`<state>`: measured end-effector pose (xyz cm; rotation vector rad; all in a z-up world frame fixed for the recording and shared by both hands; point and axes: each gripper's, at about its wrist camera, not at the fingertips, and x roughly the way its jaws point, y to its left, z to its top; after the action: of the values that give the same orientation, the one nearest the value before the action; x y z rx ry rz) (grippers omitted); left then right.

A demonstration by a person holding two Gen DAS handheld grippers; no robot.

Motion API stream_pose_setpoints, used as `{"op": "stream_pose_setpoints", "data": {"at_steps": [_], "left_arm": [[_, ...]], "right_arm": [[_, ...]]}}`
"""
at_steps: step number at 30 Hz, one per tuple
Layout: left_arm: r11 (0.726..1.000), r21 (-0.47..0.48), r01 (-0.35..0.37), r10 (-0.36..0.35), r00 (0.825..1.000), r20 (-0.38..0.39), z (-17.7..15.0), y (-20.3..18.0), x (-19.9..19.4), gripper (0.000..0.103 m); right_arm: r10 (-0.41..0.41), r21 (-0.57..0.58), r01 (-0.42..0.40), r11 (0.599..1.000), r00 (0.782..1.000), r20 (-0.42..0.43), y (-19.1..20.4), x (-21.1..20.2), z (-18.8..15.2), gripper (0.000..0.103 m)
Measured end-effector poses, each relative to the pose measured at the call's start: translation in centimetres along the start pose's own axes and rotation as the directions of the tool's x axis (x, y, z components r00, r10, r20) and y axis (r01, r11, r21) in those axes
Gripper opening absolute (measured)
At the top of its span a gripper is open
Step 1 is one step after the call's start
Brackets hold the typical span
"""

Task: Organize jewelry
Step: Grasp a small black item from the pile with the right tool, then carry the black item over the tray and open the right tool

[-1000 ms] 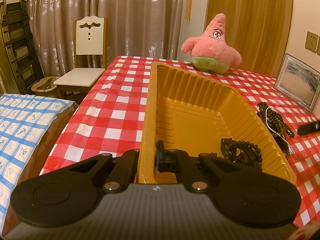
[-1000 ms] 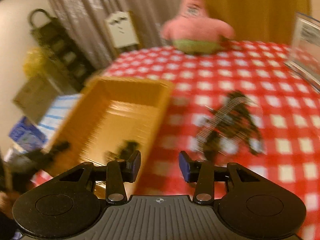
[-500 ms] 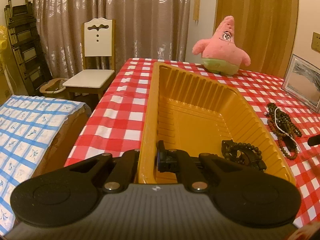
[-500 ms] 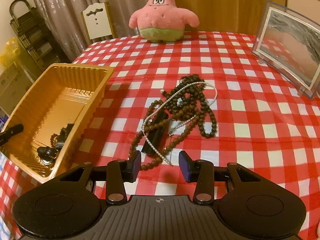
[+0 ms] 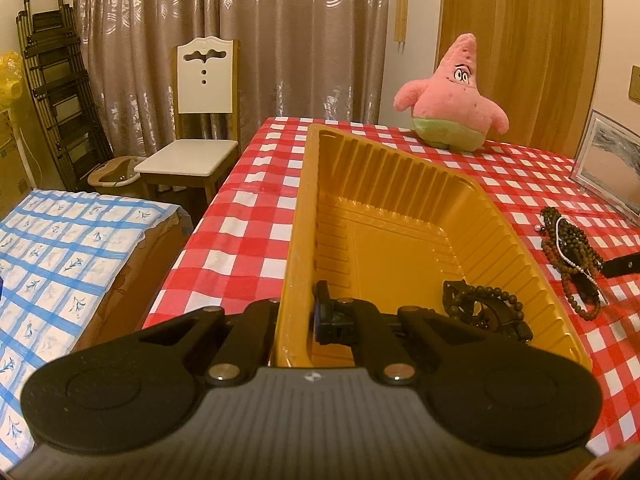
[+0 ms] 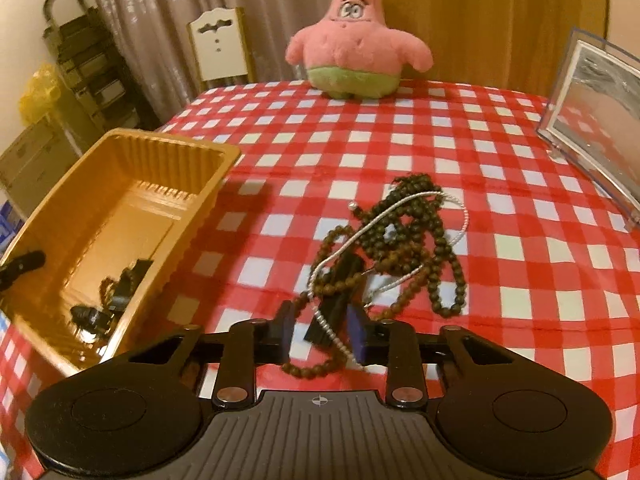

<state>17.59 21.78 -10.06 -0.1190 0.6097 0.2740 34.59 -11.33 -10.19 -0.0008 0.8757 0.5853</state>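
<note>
My left gripper (image 5: 298, 316) is shut on the near left wall of the yellow plastic tray (image 5: 300, 216), one finger inside and one outside. A dark bead bracelet (image 5: 486, 310) lies in the tray's near end. On the red checked cloth to the tray's right lies a tangle of brown bead strands, a thin silver chain and a black piece (image 6: 392, 248); it also shows in the left wrist view (image 5: 570, 252). My right gripper (image 6: 322, 330) is open, its fingers on either side of the near end of the tangle. The tray also shows in the right wrist view (image 6: 172, 236).
A pink star plush (image 6: 356, 40) sits at the table's far edge. A clear picture frame (image 6: 600, 116) stands at the right. A white chair (image 5: 196, 120) and a blue checked surface (image 5: 60, 260) lie off the table's left side.
My right gripper has swung from the tray to the pile of beads and come down around its near end. My left gripper has kept its hold on the tray wall.
</note>
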Motion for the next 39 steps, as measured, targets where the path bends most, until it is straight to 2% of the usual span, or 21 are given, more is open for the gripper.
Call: {"op": "stream_pose_setpoints", "data": {"at_steps": [3,7,12,16,21,28,33,39], "left_arm": [[1.0,-0.002,-0.002,0.002,1.0,-0.001,0.0,0.0,-0.1,0.003],[1.0,-0.002,-0.002,0.002,1.0,-0.002,0.0,0.0,-0.1,0.003],[1.0,-0.002,-0.002,0.002,1.0,-0.001,0.0,0.0,-0.1,0.003],[1.0,-0.004,-0.002,0.002,1.0,-0.002,0.0,0.0,-0.1,0.003],[1.0,-0.002,-0.001,0.001,1.0,-0.002,0.0,0.0,-0.1,0.003],[1.0,-0.001,-0.002,0.002,1.0,-0.001,0.0,-0.1,-0.1,0.003],[1.0,0.0,-0.002,0.002,1.0,0.0,-0.1,0.1,-0.2,0.003],[1.0,0.003,-0.002,0.002,1.0,-0.001,-0.1,0.1,-0.2,0.003]], "right_arm": [[-0.021,0.047,0.021,0.999,1.0,-0.007,-1.0,0.4,0.2,0.028],[-0.006,0.123,0.008,0.992,1.0,-0.021,-2.1,1.4,0.5,0.028],[0.007,0.16,0.001,0.987,0.999,-0.045,-2.1,2.9,0.6,0.028],[0.004,0.143,0.005,0.99,0.998,-0.064,-1.3,4.0,0.9,0.028],[-0.041,0.081,0.049,0.995,0.995,-0.088,-0.5,4.9,1.0,0.023],[-0.049,0.046,0.054,0.997,0.993,-0.103,-0.7,2.4,1.3,0.02],[-0.068,0.068,0.07,0.995,0.997,-0.031,-0.9,-0.2,0.7,0.019],[-0.051,0.161,0.025,0.987,0.986,0.161,-1.5,-2.7,-0.2,0.019]]}}
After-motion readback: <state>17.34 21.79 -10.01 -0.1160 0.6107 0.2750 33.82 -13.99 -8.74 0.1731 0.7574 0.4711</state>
